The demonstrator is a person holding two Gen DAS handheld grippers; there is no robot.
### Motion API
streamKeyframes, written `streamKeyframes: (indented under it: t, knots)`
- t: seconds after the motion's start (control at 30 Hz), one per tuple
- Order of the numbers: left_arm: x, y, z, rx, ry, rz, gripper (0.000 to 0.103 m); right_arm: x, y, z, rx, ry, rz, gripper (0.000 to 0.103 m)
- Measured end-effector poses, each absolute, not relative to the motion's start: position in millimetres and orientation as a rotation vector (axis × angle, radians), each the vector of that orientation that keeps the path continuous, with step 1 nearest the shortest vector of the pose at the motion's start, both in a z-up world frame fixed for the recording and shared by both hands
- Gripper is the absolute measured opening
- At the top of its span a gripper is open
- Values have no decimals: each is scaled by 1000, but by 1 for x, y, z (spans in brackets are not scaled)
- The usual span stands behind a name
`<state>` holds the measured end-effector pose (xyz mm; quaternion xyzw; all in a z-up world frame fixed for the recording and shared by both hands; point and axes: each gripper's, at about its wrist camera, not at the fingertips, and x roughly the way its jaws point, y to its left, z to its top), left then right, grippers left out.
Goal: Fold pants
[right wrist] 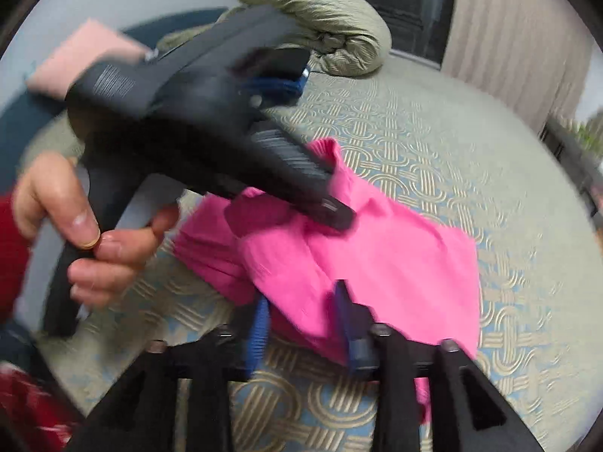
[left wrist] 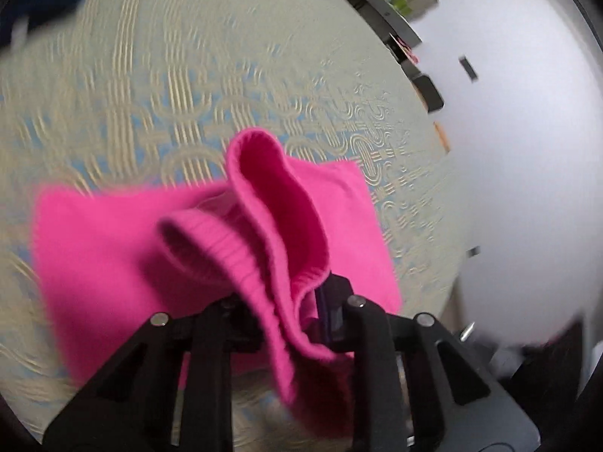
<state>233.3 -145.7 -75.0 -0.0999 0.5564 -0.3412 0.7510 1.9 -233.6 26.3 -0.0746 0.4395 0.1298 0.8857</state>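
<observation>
The bright pink pants (left wrist: 113, 248) lie partly folded on a patterned bed cover (left wrist: 188, 75). My left gripper (left wrist: 290, 320) is shut on the ribbed waistband (left wrist: 264, 203), which stands up in a loop above the flat cloth. In the right wrist view the pants (right wrist: 395, 263) spread to the right. My right gripper (right wrist: 305, 324), with blue pads (right wrist: 260, 331), has its jaws around a fold of the pink cloth. The left gripper (right wrist: 331, 214) shows there from outside, held by a hand (right wrist: 86, 233), its tip on the cloth.
A rolled olive blanket (right wrist: 324, 19) and a pink cushion (right wrist: 79, 56) lie at the far side of the bed. Beige curtains (right wrist: 508, 37) hang behind. In the left wrist view a white wall (left wrist: 520, 132) and a dark shelf (left wrist: 392, 30) border the bed's right edge.
</observation>
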Motion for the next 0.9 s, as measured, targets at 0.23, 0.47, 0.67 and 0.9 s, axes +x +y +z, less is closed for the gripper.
streamKeyframes:
  t: [0.23,0.47,0.67,0.9]
  knots:
    - [233,-98,-48,19,1112,-643,21,9,-331,61,214,912,163,61]
    - [232,-59,-98,-173,1227,-577,22,35,-386,-19,514,1163,-10,61]
    - [226,-70,-113,-294,1248,-626,62,40,-385,-39,537,1191,-25,61]
    - [231,-114,-125,-167,1273,-562,45,24,-391,-40,585,1177,-49,61]
